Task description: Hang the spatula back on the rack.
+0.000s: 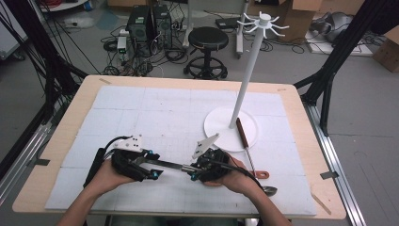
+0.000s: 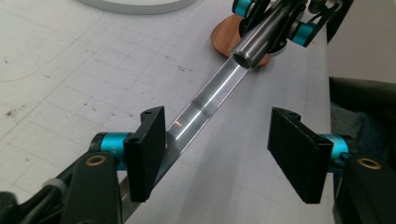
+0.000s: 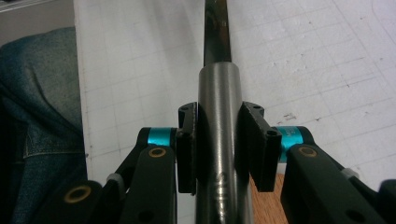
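Steel utensil (image 1: 170, 164) spans between my two grippers, low over the white mat (image 1: 155, 113) near the table's front edge. My right gripper (image 3: 218, 140) is clenched on its round handle. My left gripper (image 2: 219, 154) stands released, the flat blade touching one pad. Open mat lies ahead toward the hook stand (image 1: 231, 127).
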The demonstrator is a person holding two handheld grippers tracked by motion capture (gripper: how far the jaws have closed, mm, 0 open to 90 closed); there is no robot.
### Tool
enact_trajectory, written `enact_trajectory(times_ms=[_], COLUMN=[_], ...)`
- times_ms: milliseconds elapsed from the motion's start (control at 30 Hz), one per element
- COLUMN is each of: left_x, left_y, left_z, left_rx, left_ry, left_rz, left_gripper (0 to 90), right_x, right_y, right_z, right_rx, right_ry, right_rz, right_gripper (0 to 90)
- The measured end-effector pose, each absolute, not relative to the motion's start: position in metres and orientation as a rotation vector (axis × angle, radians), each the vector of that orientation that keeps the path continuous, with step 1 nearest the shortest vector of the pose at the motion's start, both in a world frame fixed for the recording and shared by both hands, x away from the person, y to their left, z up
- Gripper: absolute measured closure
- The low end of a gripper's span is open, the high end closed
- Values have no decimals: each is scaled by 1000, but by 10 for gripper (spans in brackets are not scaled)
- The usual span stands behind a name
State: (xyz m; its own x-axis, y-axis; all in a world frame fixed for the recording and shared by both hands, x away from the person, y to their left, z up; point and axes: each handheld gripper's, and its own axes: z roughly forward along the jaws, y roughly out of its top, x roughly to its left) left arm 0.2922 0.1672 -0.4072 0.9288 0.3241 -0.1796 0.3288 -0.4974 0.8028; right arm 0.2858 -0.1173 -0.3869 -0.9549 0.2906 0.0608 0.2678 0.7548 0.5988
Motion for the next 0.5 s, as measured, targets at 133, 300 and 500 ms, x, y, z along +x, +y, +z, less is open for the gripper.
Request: enact_trajectory(times_ms=[133, 300, 500], left_x=[293, 294, 293], left_y=[165, 160, 149], left_z=[-409, -409, -407], left_rx=[2135, 2165, 2180], left_ry=[455, 431, 396], left_rz=[-11, -28, -29], left_gripper=[355, 360, 389], right_x=[285, 284, 279], right_y=[-117, -117, -117], right_z=[-386, -385, -381], right_rx=[465, 467, 452], right_ry=[2909, 2912, 2903], right_rz=[985, 980, 975], right_gripper=[684, 683, 682])
